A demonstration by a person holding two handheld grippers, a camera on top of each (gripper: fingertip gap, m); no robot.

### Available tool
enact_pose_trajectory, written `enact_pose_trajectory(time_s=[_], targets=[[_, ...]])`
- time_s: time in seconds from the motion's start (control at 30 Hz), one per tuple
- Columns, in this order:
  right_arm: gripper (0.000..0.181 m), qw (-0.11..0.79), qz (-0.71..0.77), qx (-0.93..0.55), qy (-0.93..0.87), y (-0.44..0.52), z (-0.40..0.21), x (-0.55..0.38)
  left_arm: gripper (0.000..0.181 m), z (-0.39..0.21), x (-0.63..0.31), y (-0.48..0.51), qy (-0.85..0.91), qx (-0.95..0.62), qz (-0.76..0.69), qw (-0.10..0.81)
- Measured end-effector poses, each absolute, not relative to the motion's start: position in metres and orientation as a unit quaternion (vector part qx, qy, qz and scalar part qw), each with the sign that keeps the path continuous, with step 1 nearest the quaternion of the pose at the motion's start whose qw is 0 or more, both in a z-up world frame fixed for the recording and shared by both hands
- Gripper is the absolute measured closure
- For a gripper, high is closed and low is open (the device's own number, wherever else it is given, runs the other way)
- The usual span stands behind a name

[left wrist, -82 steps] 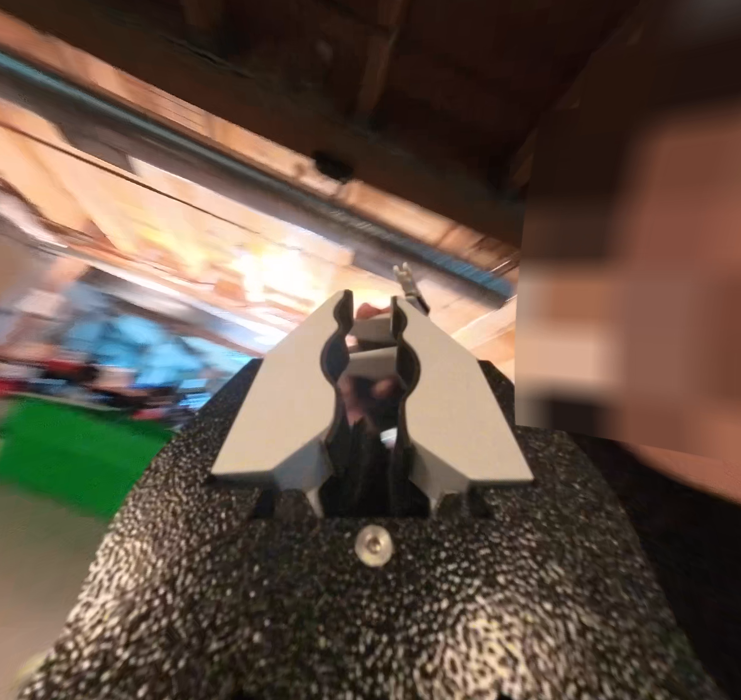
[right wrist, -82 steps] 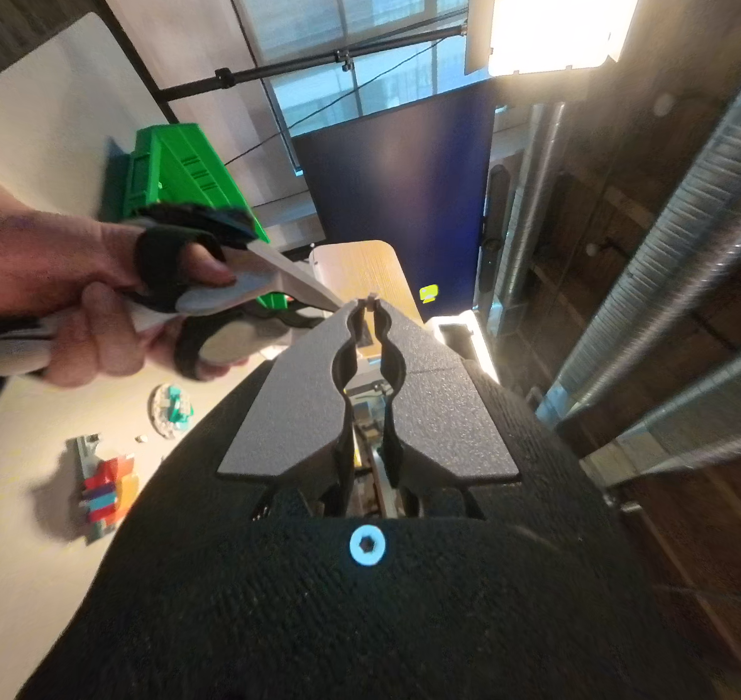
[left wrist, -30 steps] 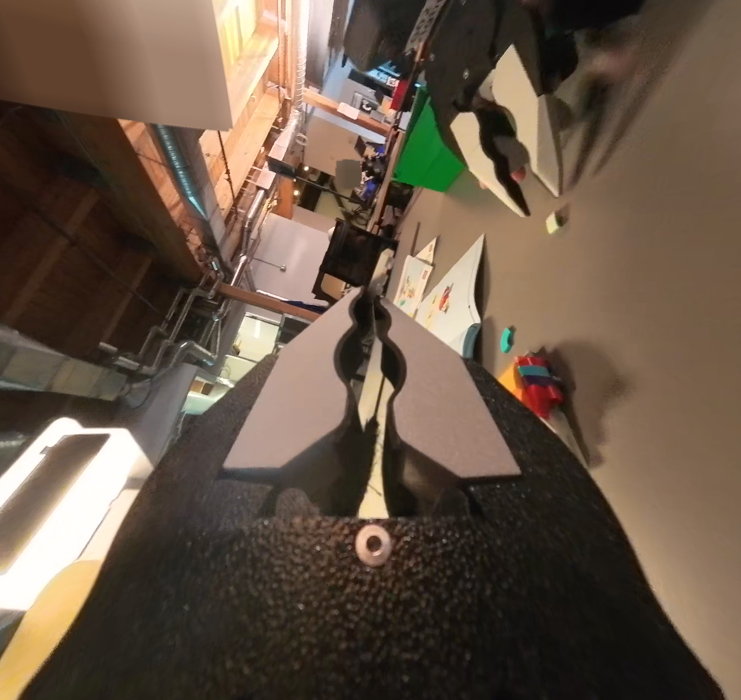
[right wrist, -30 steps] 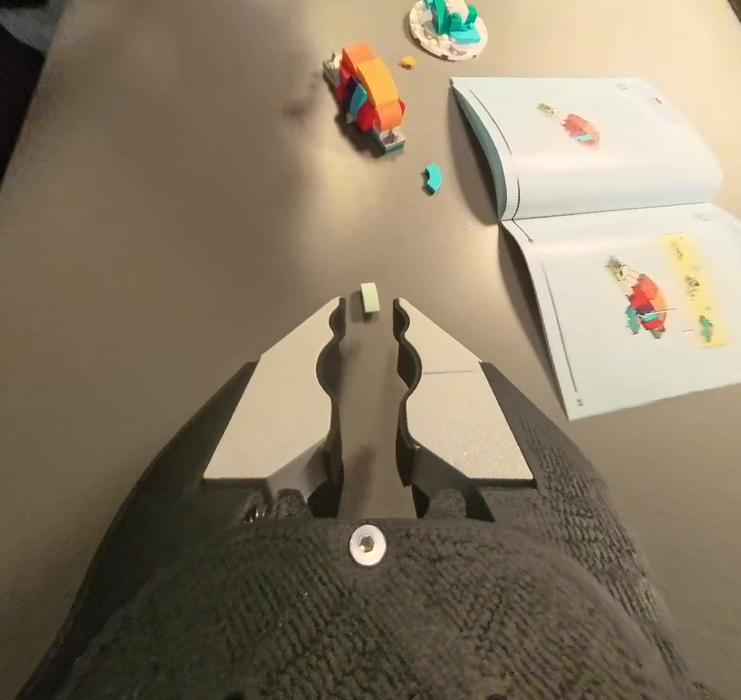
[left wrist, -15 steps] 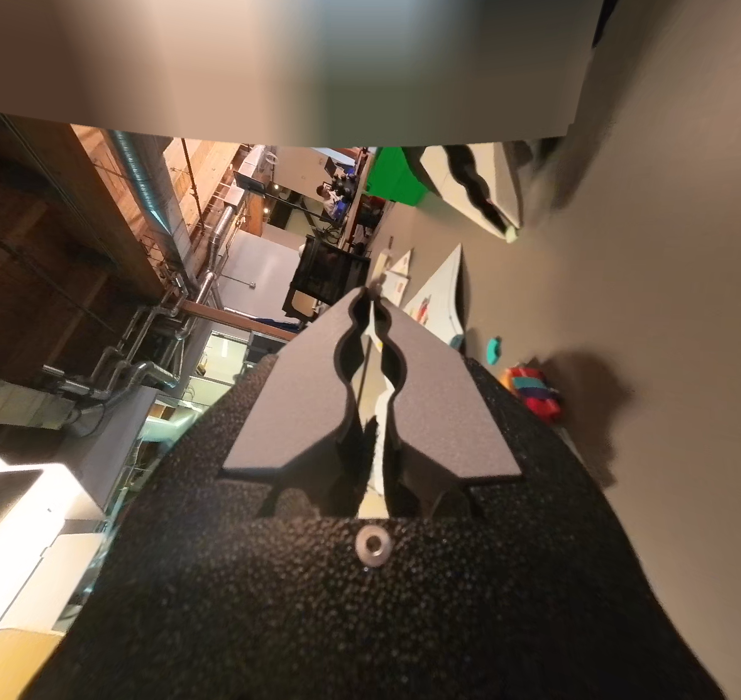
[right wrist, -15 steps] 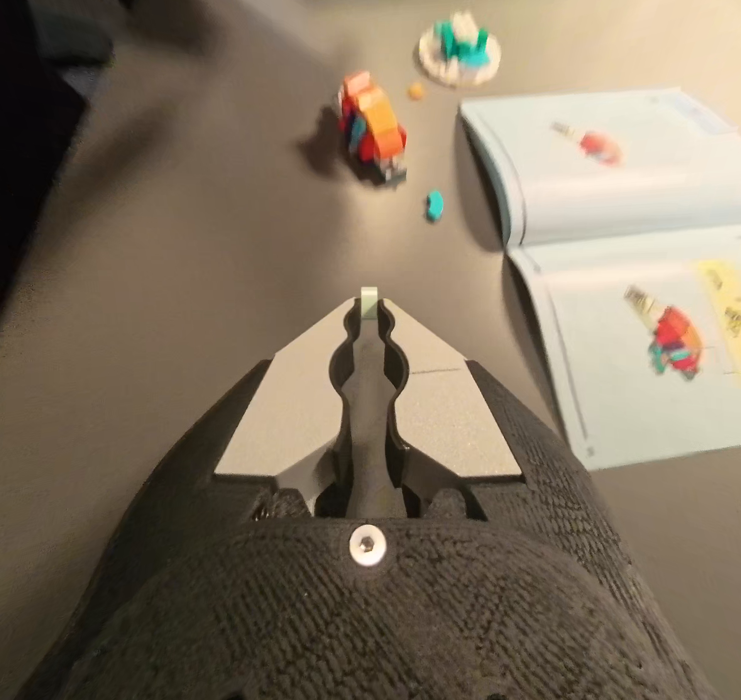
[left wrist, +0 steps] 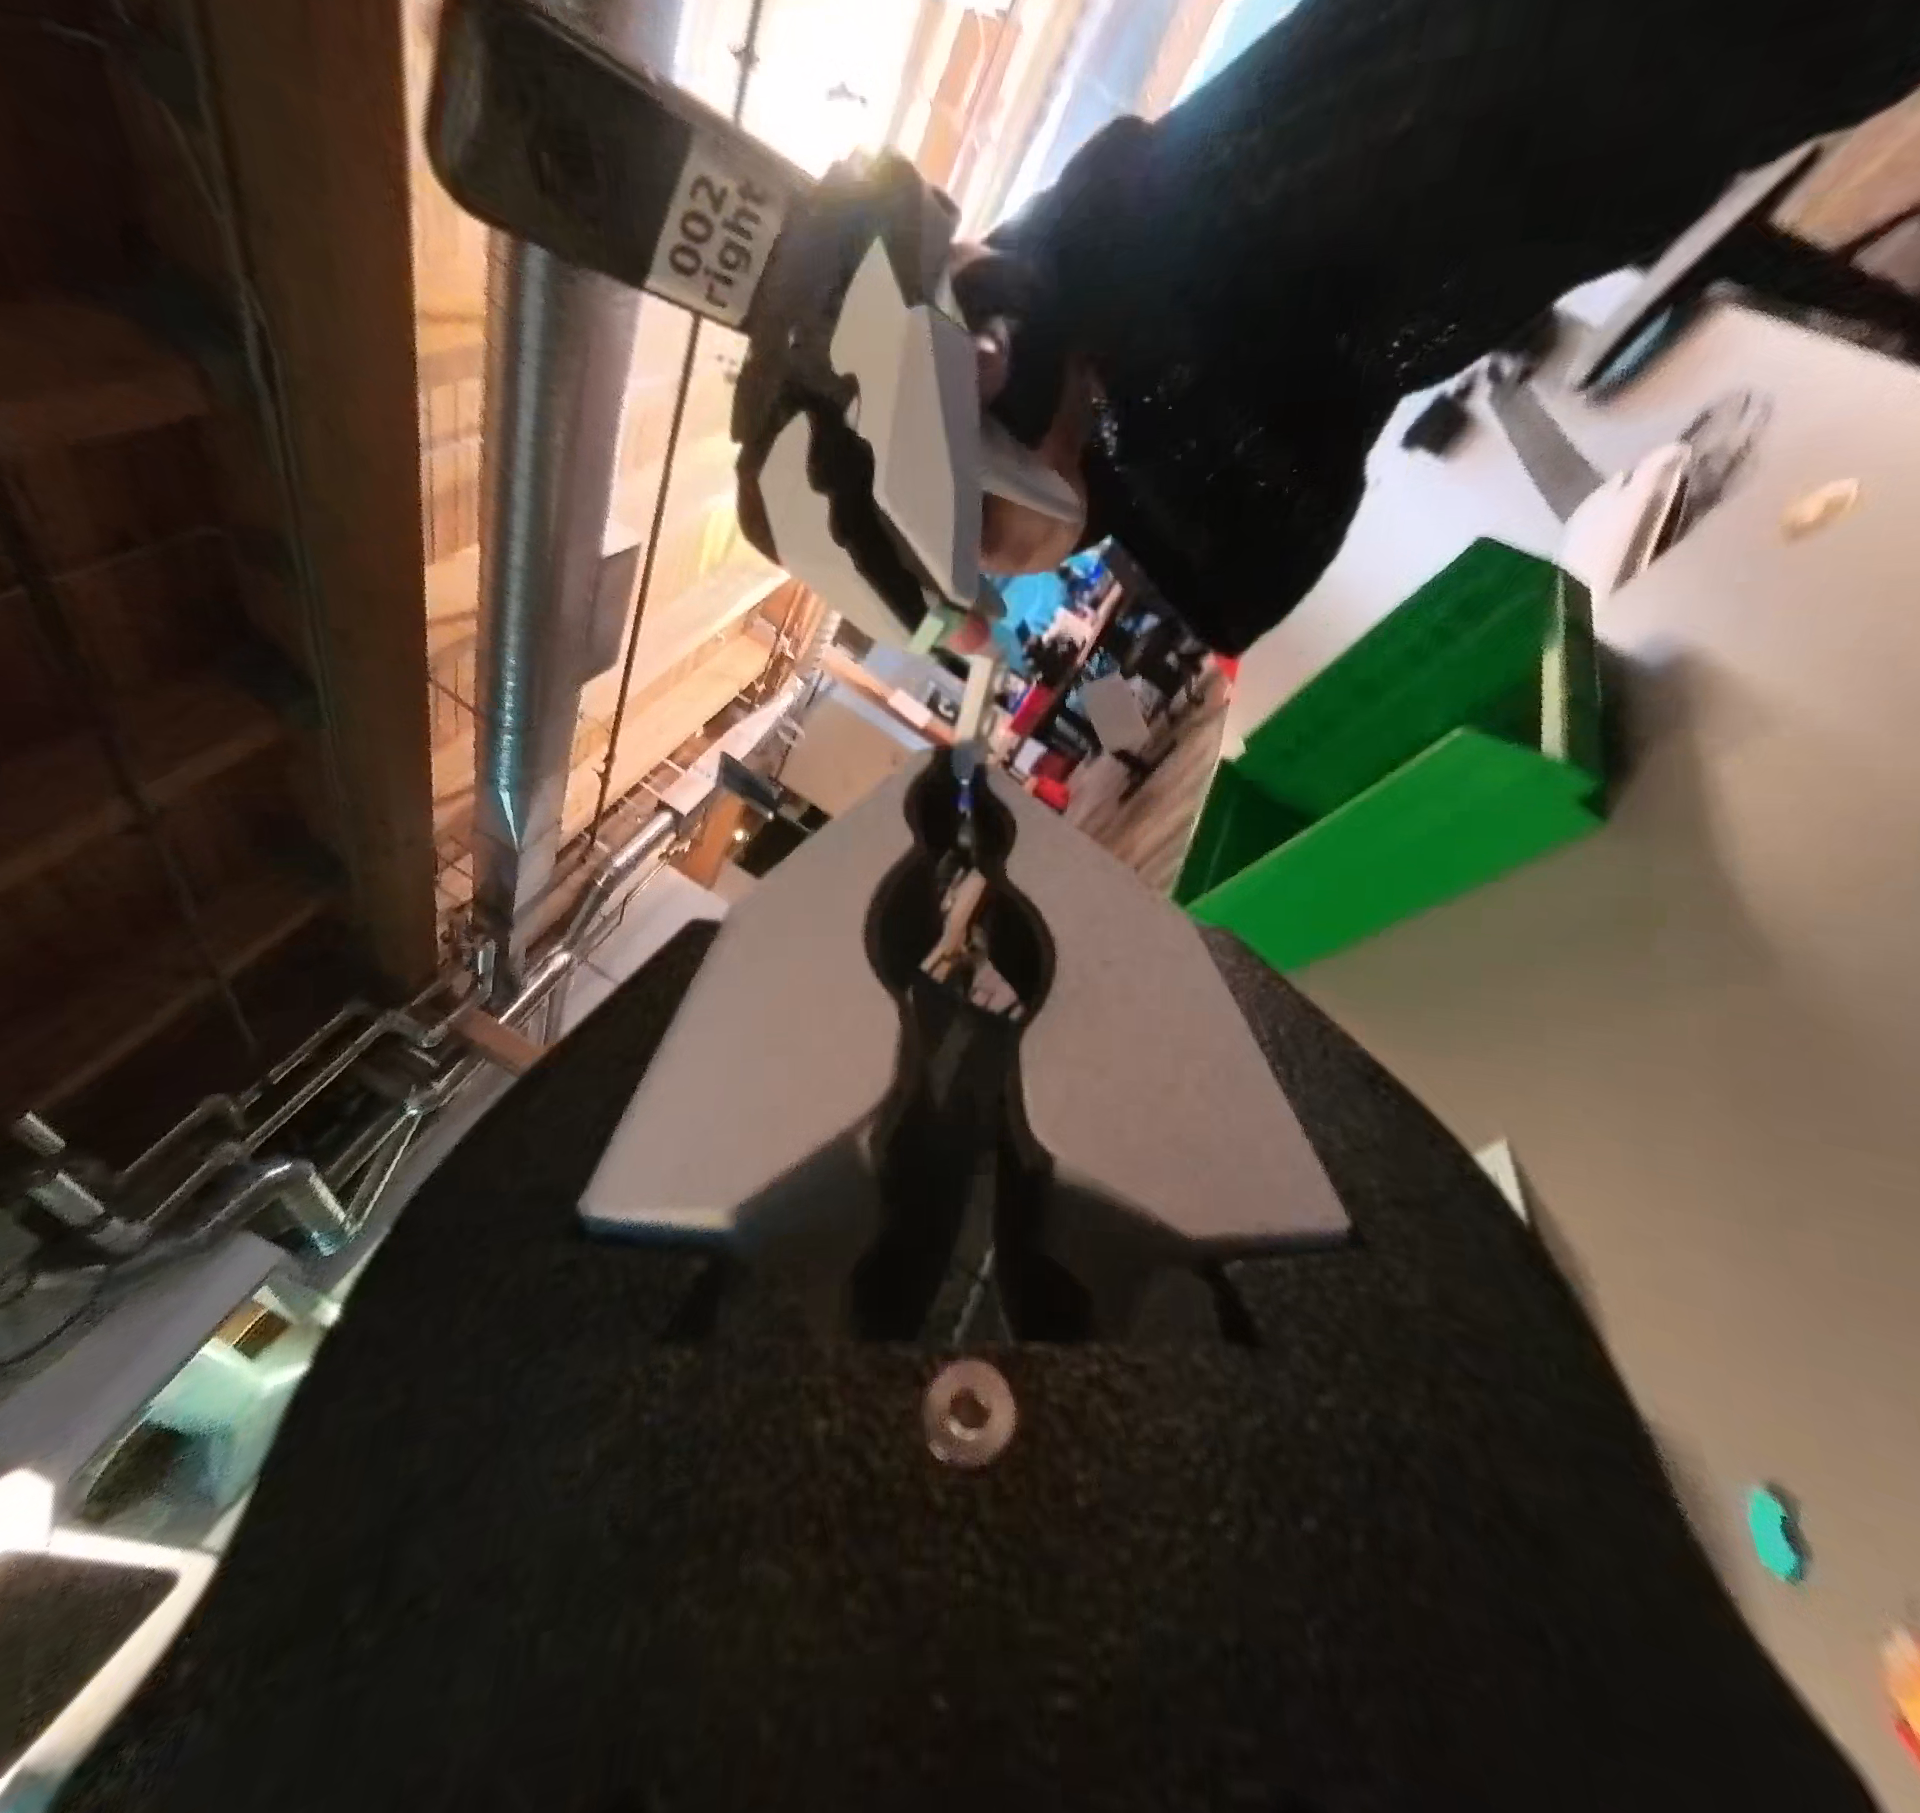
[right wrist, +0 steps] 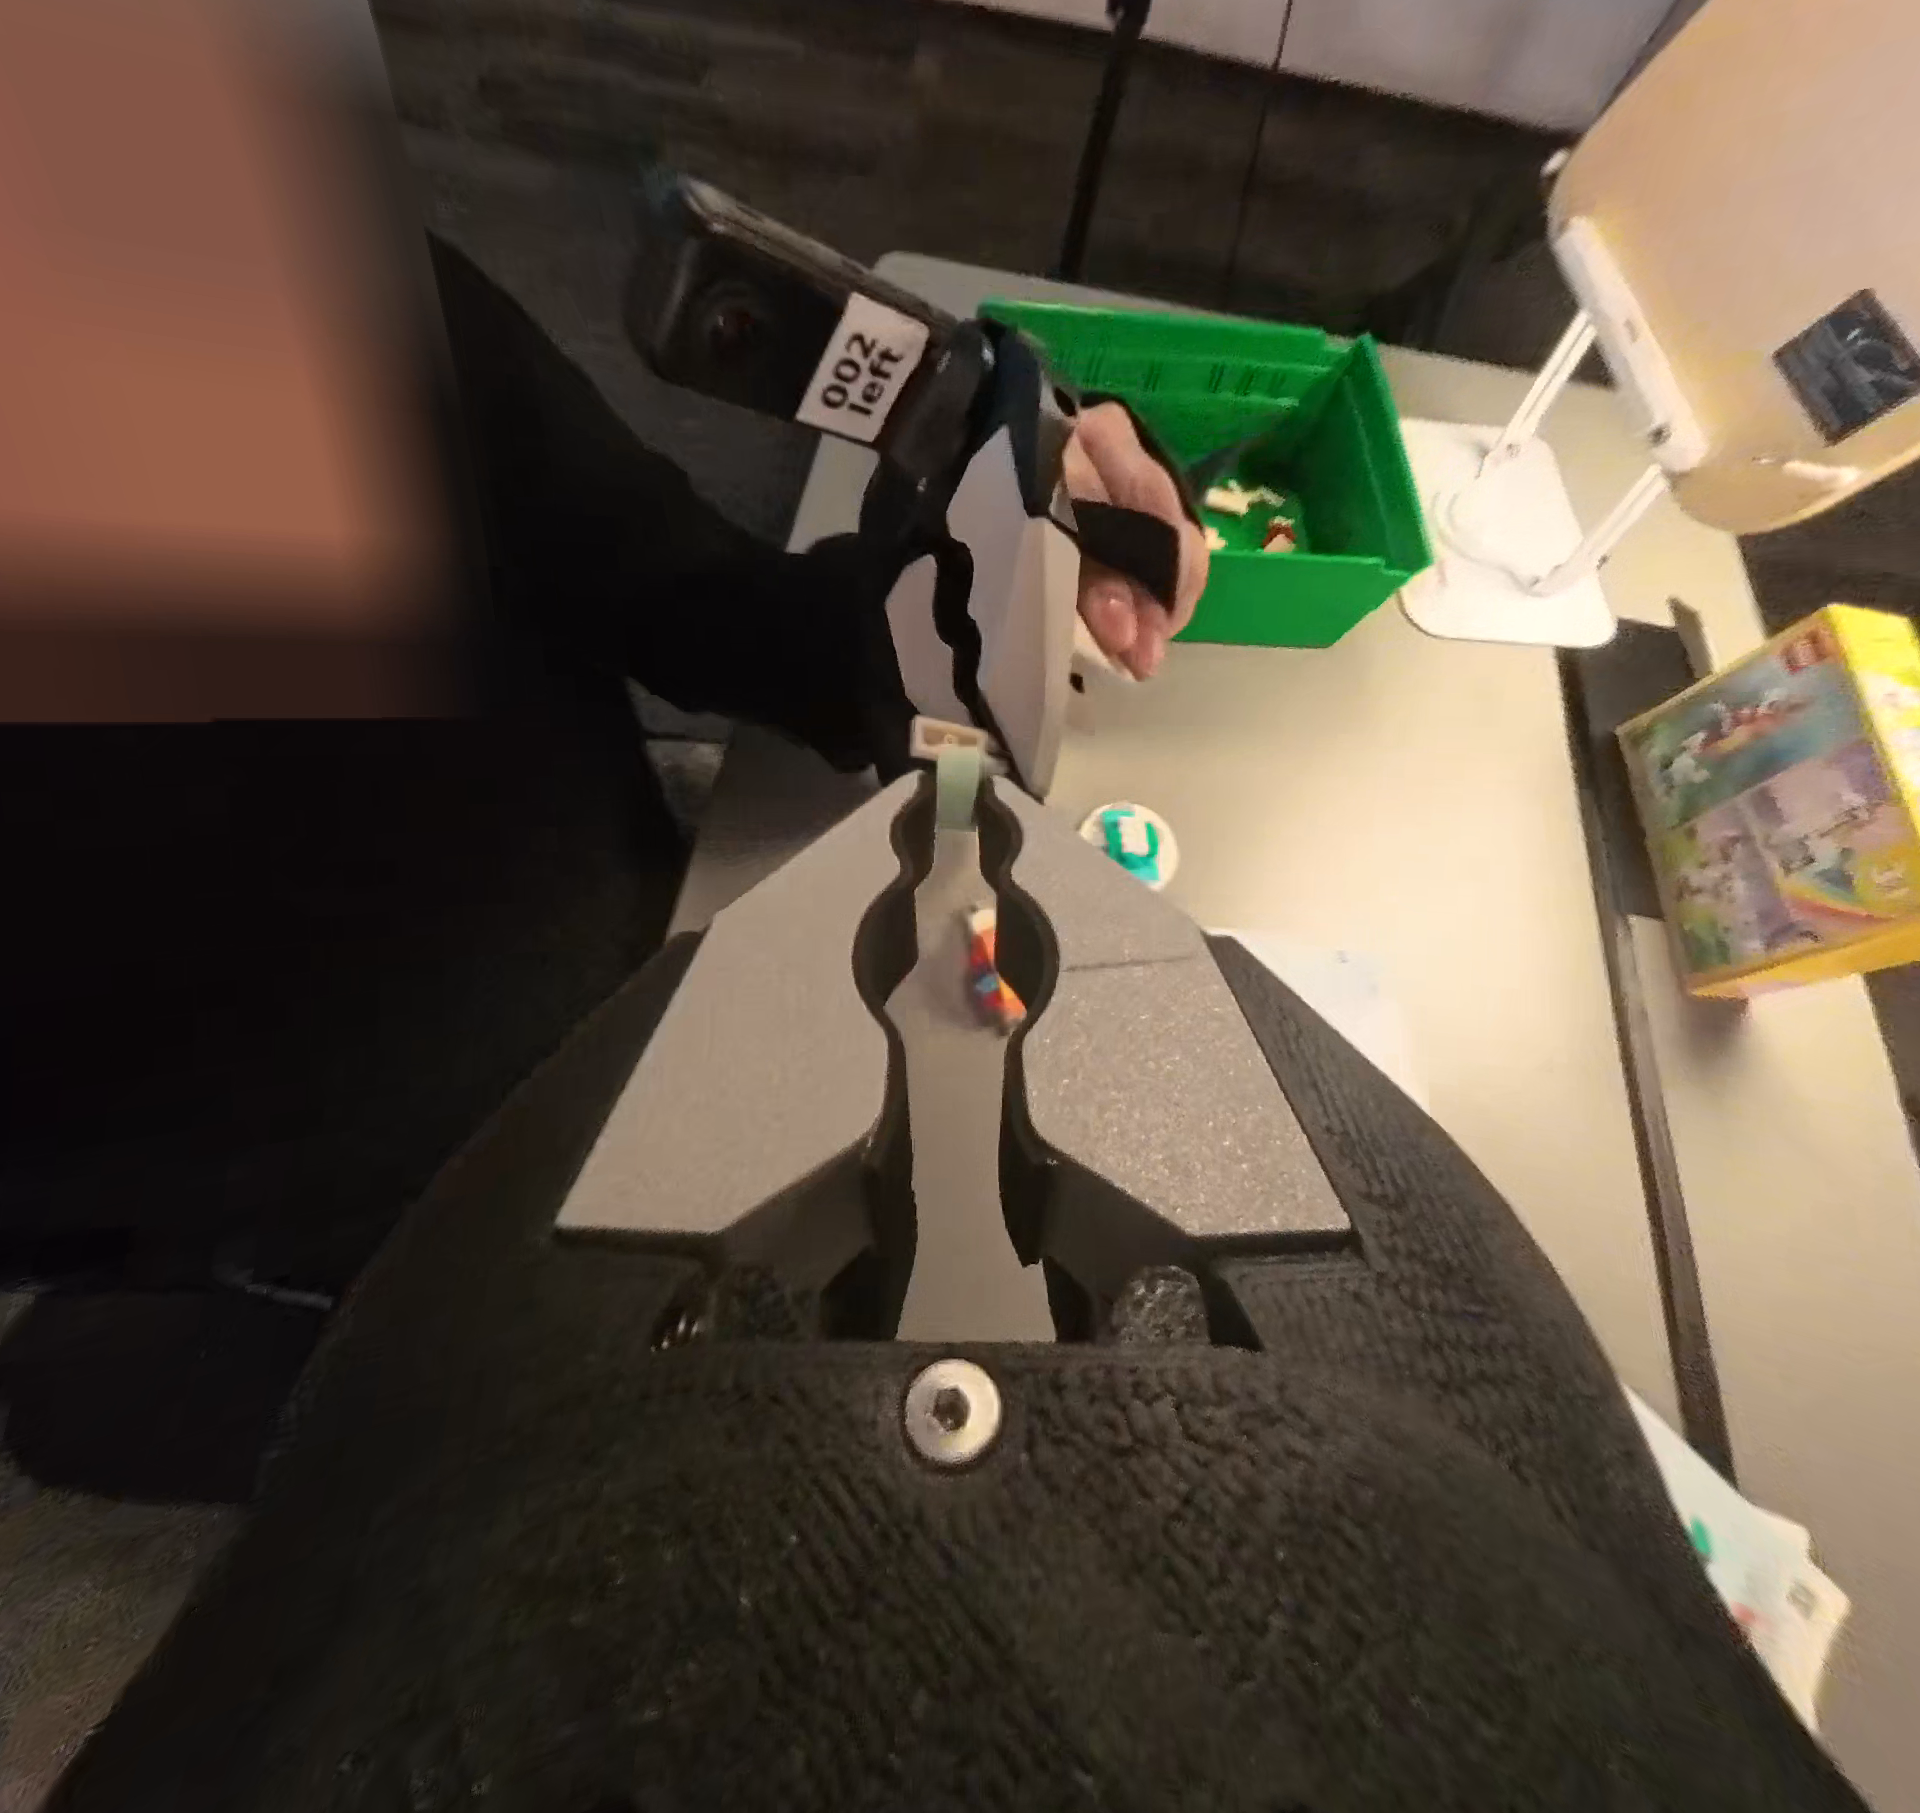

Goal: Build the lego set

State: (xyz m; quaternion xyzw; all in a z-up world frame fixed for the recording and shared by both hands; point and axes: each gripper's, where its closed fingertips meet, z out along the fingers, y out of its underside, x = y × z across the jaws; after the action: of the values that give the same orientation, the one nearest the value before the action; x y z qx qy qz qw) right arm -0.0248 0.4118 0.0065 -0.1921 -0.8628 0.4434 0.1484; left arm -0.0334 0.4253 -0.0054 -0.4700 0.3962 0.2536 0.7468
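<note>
Pinching a pale green lego piece between its tips, the right hand-held gripper hangs raised above the counter, its jaws drawn close on the piece. Just past it, the left hand-held gripper meets it tip to tip, pressed together on a thin pale lego plate that touches the top of the green piece. In the left wrist view the same meeting shows from the other side: the left hand-held gripper grips the pale plate edge-on, and the right hand-held gripper holds the green piece against its far end.

Below the two, on the counter, lies a small red and orange lego model, partly seen through the right jaws. Farther along sits a round white base with teal bricks. Beyond, a green bin holds loose pieces, with a white lamp stand beside it. To the right stands a yellow lego box.
</note>
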Motion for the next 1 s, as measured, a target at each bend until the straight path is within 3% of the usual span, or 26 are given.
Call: enact_pose_trajectory(time_s=[0.37,1.0], targets=[[0.175,0.088,0.362,-0.247,-0.894,0.347,0.03,-0.011,0.181,0.033,-0.006,0.371,0.409,-0.371,0.272,0.789],[0.175,0.093,0.311,-0.28,-0.903,0.327,0.039,-0.018,0.181,0.048,-0.016,0.351,0.375,-0.353,0.308,0.8]])
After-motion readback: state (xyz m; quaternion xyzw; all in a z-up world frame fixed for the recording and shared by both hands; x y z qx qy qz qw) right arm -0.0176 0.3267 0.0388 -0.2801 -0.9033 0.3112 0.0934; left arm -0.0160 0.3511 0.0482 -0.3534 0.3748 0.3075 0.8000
